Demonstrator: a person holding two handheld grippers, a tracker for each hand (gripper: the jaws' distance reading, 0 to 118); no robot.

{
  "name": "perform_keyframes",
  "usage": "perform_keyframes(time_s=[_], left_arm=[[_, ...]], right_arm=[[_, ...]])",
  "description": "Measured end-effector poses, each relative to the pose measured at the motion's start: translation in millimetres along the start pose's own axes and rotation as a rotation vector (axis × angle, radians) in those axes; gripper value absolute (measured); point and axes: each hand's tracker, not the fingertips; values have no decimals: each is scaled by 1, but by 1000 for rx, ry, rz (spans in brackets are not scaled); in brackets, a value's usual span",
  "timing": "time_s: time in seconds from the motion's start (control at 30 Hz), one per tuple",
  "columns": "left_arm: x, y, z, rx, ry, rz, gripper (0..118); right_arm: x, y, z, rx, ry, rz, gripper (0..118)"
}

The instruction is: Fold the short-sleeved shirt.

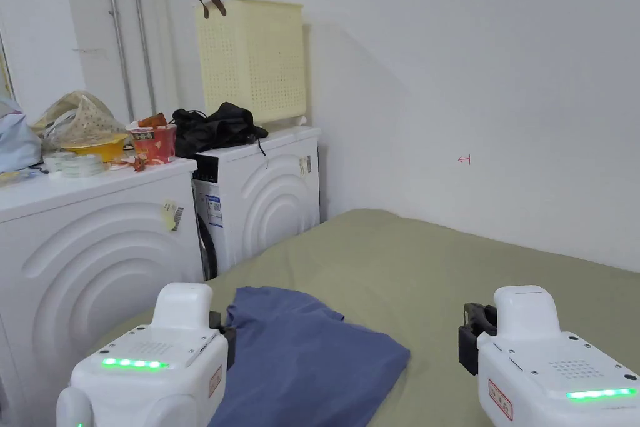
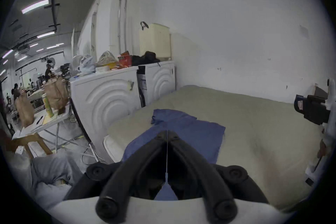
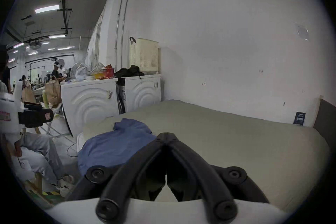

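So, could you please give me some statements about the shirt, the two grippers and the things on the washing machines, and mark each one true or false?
1. The blue shirt lies on the green bed. True.
2. The left gripper is wide open. False: its jaws are closed together.
3. The right gripper holds the shirt. False: it is shut on nothing.
4. The cream basket stands on a washing machine. True.
5. The black clothes lie on the bed. False: they lie on the washing machine.
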Motion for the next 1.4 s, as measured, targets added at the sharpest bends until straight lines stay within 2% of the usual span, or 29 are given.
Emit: perform_keyframes(time_s=[0.2, 0.4, 0.47, 0.5, 0.53, 0.6, 0.63, 0.73, 0.83, 0.9, 0.93, 1.03, 1.07, 1.1, 1.13, 1.2, 1.27, 1.4], left_arm=[[22, 69, -117, -168, -150, -149, 0], [55, 99, -266, -596, -279, -148, 0], [68, 79, -312, -854, -317, -49, 0], [72, 68, -329, -908, -361, -45, 0], [80, 52, -345, -933, -406, -66, 10], [94, 27, -365, -948, -372, -136, 96], [101, 15, -375, -958, -354, -145, 118], [111, -23, -390, -985, -316, -115, 109], [122, -46, -399, -1046, -373, -87, 106], [129, -62, -400, -1076, -442, -83, 97], [133, -69, -400, -1079, -433, -92, 92], [134, -67, -395, -1011, -337, -173, 88], [134, -64, -392, -1006, -344, -163, 72], [132, -58, -390, -972, -338, -167, 42], [129, -52, -387, -919, -329, -177, 3], [123, -40, -383, -865, -291, -122, 3], [122, -33, -381, -886, -338, -36, 3], [129, -15, -366, -842, -351, -28, 3]], right_arm=[[2, 4, -45, 19, 2, 25, 0], [15, -13, -96, -4, -7, 10, 0], [25, -25, -106, -21, -15, 10, 0], [30, -31, -109, -24, -21, 3, 0], [35, -38, -113, -30, -22, -6, 0], [43, -48, -121, -60, -29, -19, 0], [47, -53, -125, -72, -33, -20, 0], [61, -66, -128, -132, 5, -31, 0], [75, -83, -126, -167, 6, -56, 0], [81, -92, -126, -195, -18, -62, 0], [84, -96, -124, -204, -28, -67, 0], [91, -103, -119, -216, -42, -81, 0], [92, -105, -116, -221, -47, -80, 0], [94, -106, -114, -224, -49, -79, 0], [96, -108, -112, -229, -53, -75, 0], [99, -110, -107, -240, -67, -69, 0], [103, -110, -103, -247, -85, -77, 0], [112, -103, -89, -243, -100, -75, 0]])
